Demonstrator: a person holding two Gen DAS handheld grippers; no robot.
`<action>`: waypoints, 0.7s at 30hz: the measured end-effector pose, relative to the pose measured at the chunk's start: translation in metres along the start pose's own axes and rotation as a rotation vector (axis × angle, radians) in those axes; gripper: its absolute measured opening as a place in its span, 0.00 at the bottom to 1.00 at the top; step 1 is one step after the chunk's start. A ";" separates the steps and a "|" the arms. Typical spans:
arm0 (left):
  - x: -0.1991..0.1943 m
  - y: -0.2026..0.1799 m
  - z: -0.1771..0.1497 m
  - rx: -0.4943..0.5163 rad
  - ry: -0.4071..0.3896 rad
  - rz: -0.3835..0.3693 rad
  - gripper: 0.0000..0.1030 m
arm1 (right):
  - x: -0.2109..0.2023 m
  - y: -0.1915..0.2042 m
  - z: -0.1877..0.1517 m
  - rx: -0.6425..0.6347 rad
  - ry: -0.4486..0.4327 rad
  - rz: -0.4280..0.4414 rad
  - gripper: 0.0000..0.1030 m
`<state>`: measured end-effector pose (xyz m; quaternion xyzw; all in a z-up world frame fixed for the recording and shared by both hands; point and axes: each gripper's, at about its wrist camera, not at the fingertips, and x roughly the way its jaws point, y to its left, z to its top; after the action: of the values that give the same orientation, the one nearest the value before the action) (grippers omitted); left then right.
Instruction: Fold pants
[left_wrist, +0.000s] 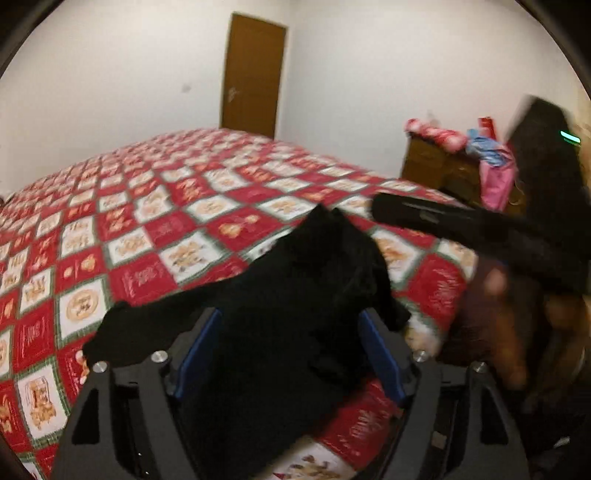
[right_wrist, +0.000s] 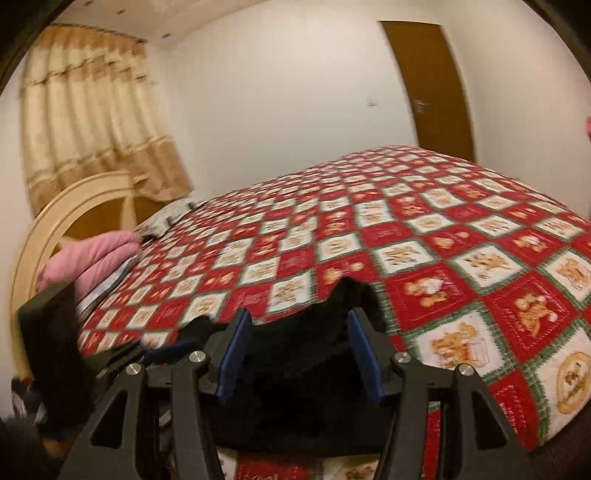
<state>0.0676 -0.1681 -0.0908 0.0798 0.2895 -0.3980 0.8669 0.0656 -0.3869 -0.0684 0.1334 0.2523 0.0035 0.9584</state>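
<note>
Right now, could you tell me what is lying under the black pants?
The black pants lie on the bed's red and white patterned quilt, which shows all around them. Whatever is directly beneath the fabric is covered. Both grippers, left and right, have cloth between their open jaws.

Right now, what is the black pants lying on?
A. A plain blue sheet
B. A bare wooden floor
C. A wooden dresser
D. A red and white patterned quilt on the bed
D: the black pants lie bunched on the red and white patterned quilt that covers the bed, between the spread blue-padded fingers of the left gripper.
</note>
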 end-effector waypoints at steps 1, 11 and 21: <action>-0.001 -0.003 -0.001 0.022 -0.005 0.025 0.91 | -0.001 -0.009 0.002 0.024 0.000 -0.025 0.54; 0.023 0.042 -0.045 -0.059 0.110 0.209 0.96 | 0.021 0.011 -0.018 -0.109 0.153 -0.017 0.54; 0.025 0.059 -0.056 -0.147 0.111 0.184 0.97 | 0.019 -0.068 -0.031 0.003 0.285 -0.302 0.54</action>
<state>0.0993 -0.1236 -0.1563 0.0640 0.3570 -0.2892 0.8859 0.0631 -0.4435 -0.1207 0.0936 0.4023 -0.1219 0.9025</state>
